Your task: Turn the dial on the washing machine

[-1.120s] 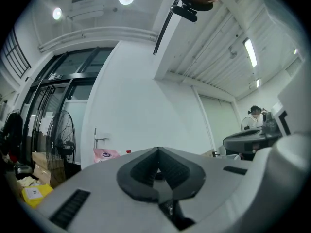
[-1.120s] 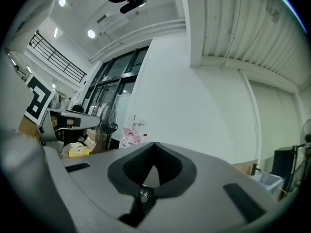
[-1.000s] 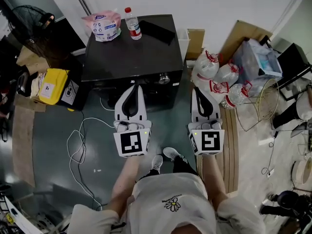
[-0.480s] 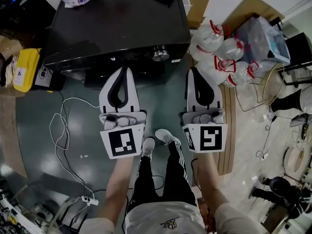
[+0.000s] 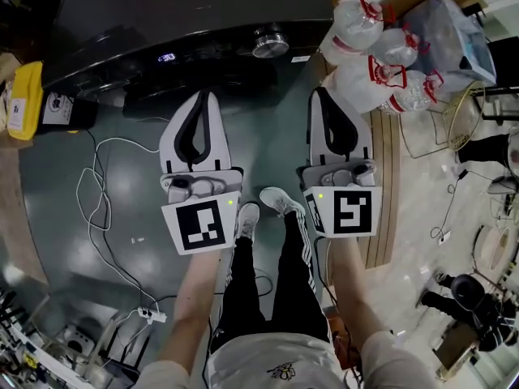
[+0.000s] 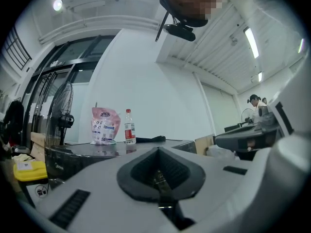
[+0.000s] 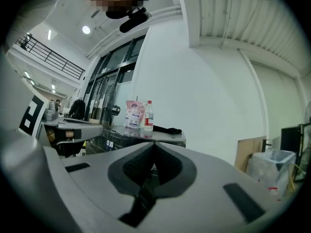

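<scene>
The black washing machine (image 5: pixel 186 14) fills the top of the head view. Its silver dial (image 5: pixel 271 43) sits on the front panel, right of a small lit display (image 5: pixel 167 57). My left gripper (image 5: pixel 203 96) is shut and empty, its tip just short of the machine's front, left of the dial. My right gripper (image 5: pixel 319 93) is also shut and empty, below and right of the dial. In the left gripper view the shut left gripper (image 6: pixel 158 149) faces the machine's top (image 6: pixel 87 150). In the right gripper view the shut right gripper (image 7: pixel 151 143) faces the display (image 7: pixel 110 143).
A pink pouch (image 6: pixel 103 126) and a plastic bottle (image 6: pixel 129 126) stand on the machine's top. Several water jugs (image 5: pixel 369 47) lie to its right beside a wooden board (image 5: pixel 381 185). A yellow box (image 5: pixel 18 96) and a loose white cable (image 5: pixel 97 193) are at the left.
The person has stepped toward the machine: it has slid up the head view and its top items have left the frame. Both grippers stay shut and are closer to the front panel.
</scene>
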### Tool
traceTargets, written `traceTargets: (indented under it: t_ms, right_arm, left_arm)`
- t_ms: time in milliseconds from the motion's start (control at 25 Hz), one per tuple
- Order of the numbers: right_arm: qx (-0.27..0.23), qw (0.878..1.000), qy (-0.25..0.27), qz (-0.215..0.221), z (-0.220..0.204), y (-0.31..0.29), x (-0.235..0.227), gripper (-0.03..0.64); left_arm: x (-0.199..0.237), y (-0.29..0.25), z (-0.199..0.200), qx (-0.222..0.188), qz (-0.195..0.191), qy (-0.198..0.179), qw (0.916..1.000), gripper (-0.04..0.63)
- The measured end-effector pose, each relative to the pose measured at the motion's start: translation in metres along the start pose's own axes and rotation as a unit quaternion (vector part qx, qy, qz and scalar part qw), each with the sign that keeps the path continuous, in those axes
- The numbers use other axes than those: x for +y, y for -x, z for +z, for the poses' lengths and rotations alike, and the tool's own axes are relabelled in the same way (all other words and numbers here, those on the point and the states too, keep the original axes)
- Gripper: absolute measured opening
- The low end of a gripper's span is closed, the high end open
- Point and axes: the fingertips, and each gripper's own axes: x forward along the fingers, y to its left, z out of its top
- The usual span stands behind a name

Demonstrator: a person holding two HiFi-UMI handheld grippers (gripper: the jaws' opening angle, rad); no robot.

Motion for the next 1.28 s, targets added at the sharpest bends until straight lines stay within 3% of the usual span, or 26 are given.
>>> traceTargets:
  t_ms: [360,640,1120,1280]
  right_arm:
    - [0.004,1.000,-0.003,0.001,-0.012,-0.002,0.004,0.003]
    - [0.012,0.999,0.038,0.001,-0.016,-0.023,-0.007,0.003]
    - [0.045,0.994,0.092,0.040,-0.042,-0.068,0.006,0.003]
    - [0.059,0.991,0.118,0.030,-0.051,-0.080,0.006,0.002]
  left_arm:
    - [0.002,-0.002,-0.003,-0.001,0.015,0.004,0.9999,-0.002]
    - [-0.006,-0.012,-0.008,0.001,0.010,0.007,0.9999,-0.002]
    - [0.003,-0.024,-0.022,0.007,0.011,0.012,0.9998,-0.002]
    - [0.004,-0.024,-0.030,0.012,0.010,0.013,0.9998,-0.002]
